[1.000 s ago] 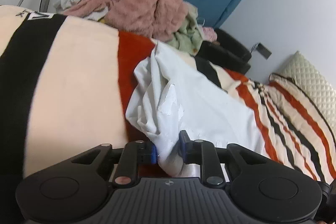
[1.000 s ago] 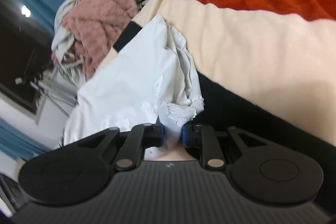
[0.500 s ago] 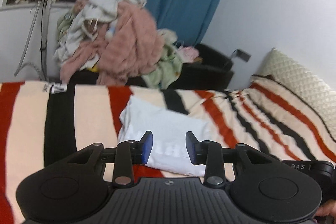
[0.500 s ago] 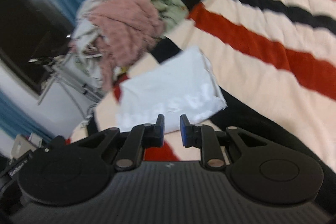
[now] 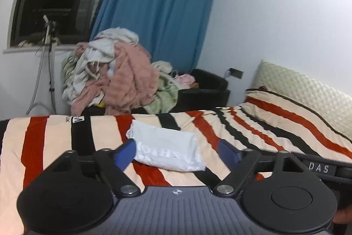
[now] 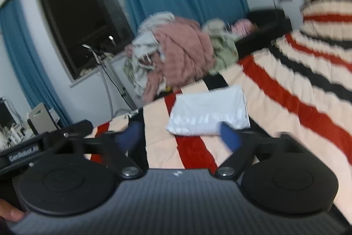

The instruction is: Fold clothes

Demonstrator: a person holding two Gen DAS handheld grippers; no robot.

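Folded white garment lay on the striped bed, both grippers spread wide and holding nothing.

Left wrist view: the left gripper (image 5: 177,152) had its blue-padded fingers (image 5: 124,154) far apart above the striped blanket (image 5: 50,138); the folded white garment (image 5: 168,150) lay flat just beyond them, and a heap of clothes (image 5: 123,78) sat far off by the blue curtain (image 5: 158,10). Right wrist view, blurred: the right gripper (image 6: 180,137) was likewise wide open, the garment (image 6: 209,113) seemingly resting just past its fingers, with the heap (image 6: 180,56) farther left.
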